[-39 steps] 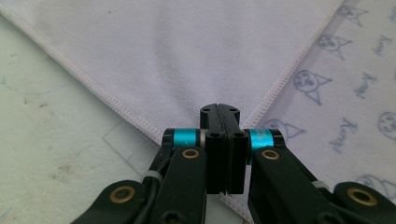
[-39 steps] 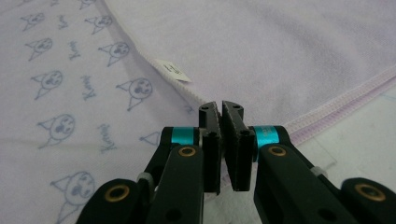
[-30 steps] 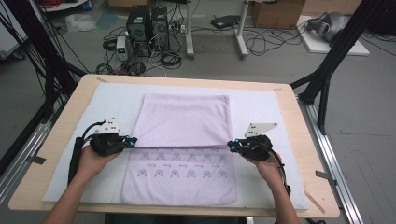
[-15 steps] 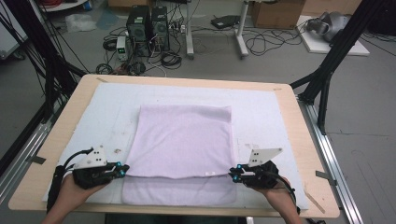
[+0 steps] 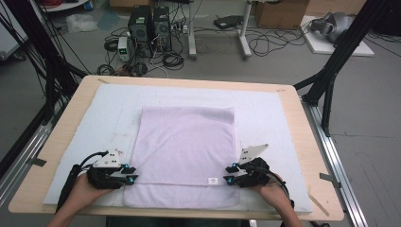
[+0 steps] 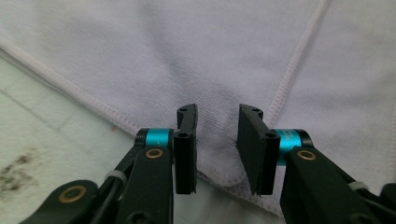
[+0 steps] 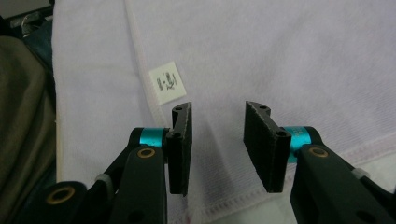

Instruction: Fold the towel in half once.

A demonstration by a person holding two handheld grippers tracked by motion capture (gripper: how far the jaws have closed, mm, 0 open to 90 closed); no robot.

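- Left hand-held gripper (image 5: 133, 173): positioned at the near left corner of the folded towel (image 5: 187, 146). Jaws have just been opening and stand partly apart; in the left gripper view (image 6: 216, 149) the pads press on nothing. The towel's hemmed corner lies flat directly beneath and ahead of the gap.
- Towel: lavender, folded over on itself, spread flat on the white mat (image 5: 94, 118) that covers the table (image 5: 302, 142). It spans the space between the two grippers, and the upper layer's near edge runs from one gripper to the other.
- Label (image 7: 167, 82): small white tag on the towel, just ahead and to the left of the right gripper's jaws; its print is probably text, too blurred to read.
- Right hand-held gripper (image 5: 228, 173): positioned at the near right corner of the towel. Jaws have just been opening and stand partly apart (image 7: 218, 147), gripping nothing; towel fabric lies flat beneath the gap.
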